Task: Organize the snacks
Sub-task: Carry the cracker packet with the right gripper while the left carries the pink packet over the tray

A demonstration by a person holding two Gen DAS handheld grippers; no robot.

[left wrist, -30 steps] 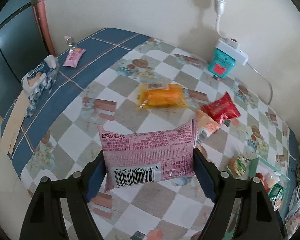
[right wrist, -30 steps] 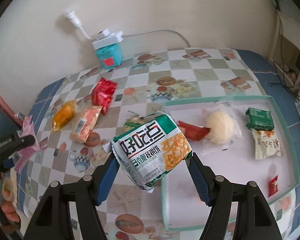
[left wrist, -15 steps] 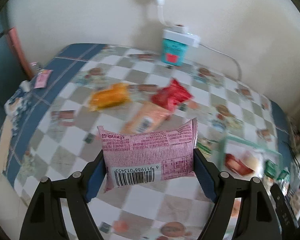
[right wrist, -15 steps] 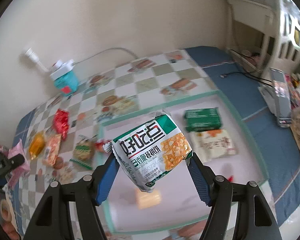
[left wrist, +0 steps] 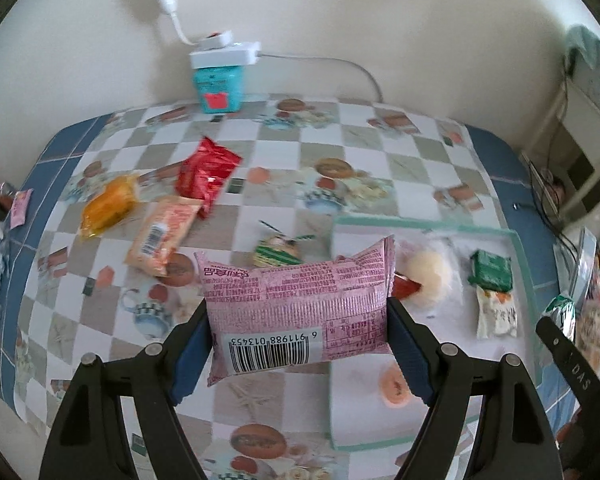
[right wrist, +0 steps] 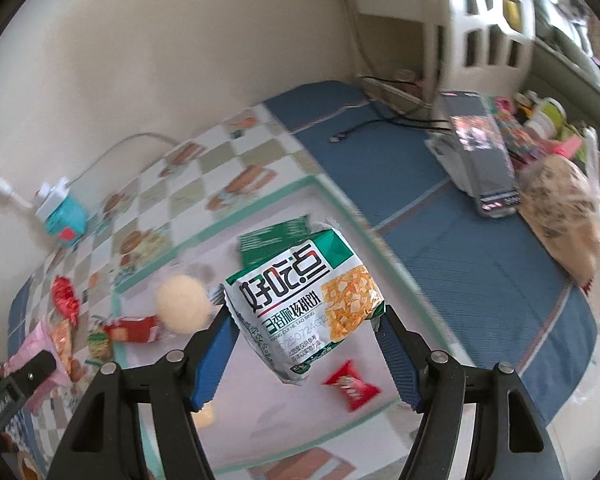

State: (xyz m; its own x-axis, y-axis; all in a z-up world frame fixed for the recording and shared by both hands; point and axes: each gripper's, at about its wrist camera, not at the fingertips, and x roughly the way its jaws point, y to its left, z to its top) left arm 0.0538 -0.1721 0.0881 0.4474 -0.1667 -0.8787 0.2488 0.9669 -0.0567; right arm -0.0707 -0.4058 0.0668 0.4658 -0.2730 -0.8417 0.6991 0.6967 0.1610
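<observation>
The left gripper [left wrist: 298,334] is clamped on a pink snack packet [left wrist: 296,312], its blue pads pressing the packet's two short ends so that it hangs crosswise between the fingers with the barcode facing the camera, clear of the checked tablecloth [left wrist: 364,152]. Just beyond and to the right of this gripper lies a white tray with a green rim [left wrist: 420,222]; in it sit a round pale bun in clear wrap [left wrist: 428,276], a dark green packet [left wrist: 492,270], and a pale packet [left wrist: 496,314] just nearer than the green one. Ahead and to the left of the gripper, loose on the cloth, are a small green striped packet [left wrist: 278,250], an orange-pink packet [left wrist: 162,232], a yellow packet [left wrist: 108,206] and a red packet [left wrist: 206,174], the red and orange-pink ones touching. Far ahead against the wall stands a teal box [left wrist: 218,88] with a white power strip [left wrist: 224,52] on top. The right gripper [right wrist: 304,344] is clamped on a white and green biscuit packet [right wrist: 304,300], held tilted above the tray [right wrist: 260,208]. Beneath and slightly right of this gripper a small red sweet [right wrist: 350,386] lies on the tray floor, the bun [right wrist: 182,308] is to its left, and the green packet [right wrist: 276,240] shows just beyond the held one. At the lower left edge of that view part of the other gripper appears with the pink packet [right wrist: 36,344].
</observation>
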